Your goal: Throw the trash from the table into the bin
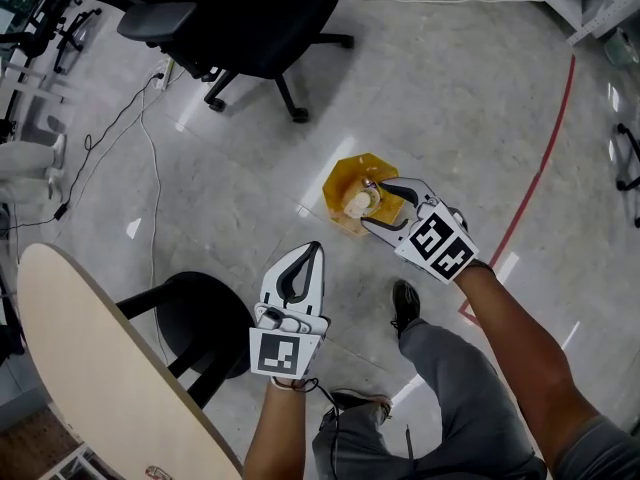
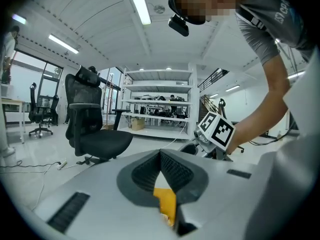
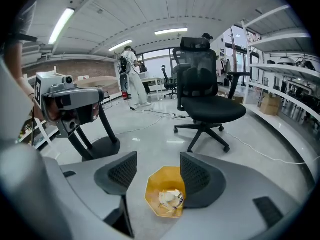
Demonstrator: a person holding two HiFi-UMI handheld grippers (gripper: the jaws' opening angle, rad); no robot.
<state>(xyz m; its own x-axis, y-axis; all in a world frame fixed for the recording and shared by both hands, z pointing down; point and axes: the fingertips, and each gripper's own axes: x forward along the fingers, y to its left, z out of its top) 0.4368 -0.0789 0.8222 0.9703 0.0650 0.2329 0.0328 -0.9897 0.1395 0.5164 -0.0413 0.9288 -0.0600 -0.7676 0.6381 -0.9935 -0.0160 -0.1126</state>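
Right gripper (image 1: 372, 204) above bin (image 1: 340, 173) on floor, jaws apart, nothing pinched between. Crumpled trash (image 1: 357, 204) inside bin, right under those jaws. Left gripper (image 1: 316, 251) off to the side, nearer table (image 1: 90, 358), jaw tips together, empty.

The head view looks steeply down on the floor (image 1: 450, 88) and yellow bin (image 1: 345, 173), the right gripper view tilts down close above that bin, the left gripper view faces nearly level, and all 3 share the black office chair (image 1: 250, 18).
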